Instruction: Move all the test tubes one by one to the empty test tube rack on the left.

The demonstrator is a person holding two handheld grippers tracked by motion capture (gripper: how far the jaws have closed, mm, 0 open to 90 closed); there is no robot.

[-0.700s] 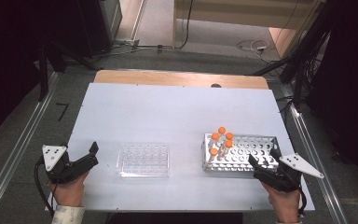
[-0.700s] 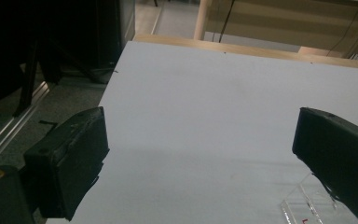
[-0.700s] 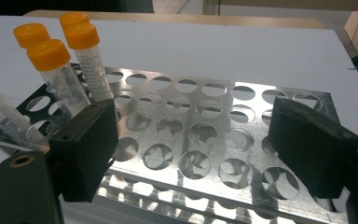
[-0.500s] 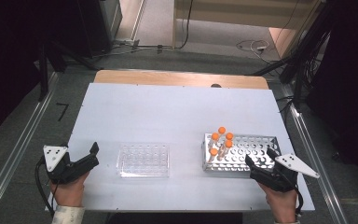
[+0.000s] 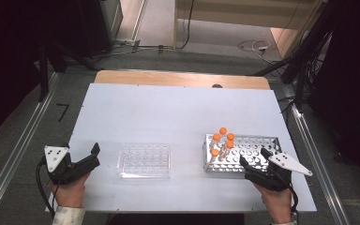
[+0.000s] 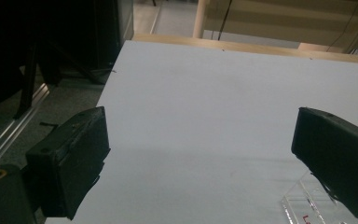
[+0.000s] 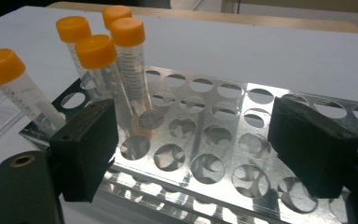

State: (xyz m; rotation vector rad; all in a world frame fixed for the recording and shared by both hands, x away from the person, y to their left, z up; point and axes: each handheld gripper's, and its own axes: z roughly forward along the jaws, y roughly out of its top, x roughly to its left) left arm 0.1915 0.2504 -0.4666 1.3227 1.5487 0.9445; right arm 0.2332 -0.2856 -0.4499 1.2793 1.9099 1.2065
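The high view looks forward and down over the whole tabletop (image 5: 168,112); the left gripper view skims its bare surface toward 12 o'clock; the right gripper view sits close over the metal rack (image 7: 223,140) — at 4 o'clock from above.

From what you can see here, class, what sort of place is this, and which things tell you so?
Probably a lab-style test bench: a metal tube rack holding orange-capped tubes, a clear well plate on a white table, and loose cables on the floor behind.
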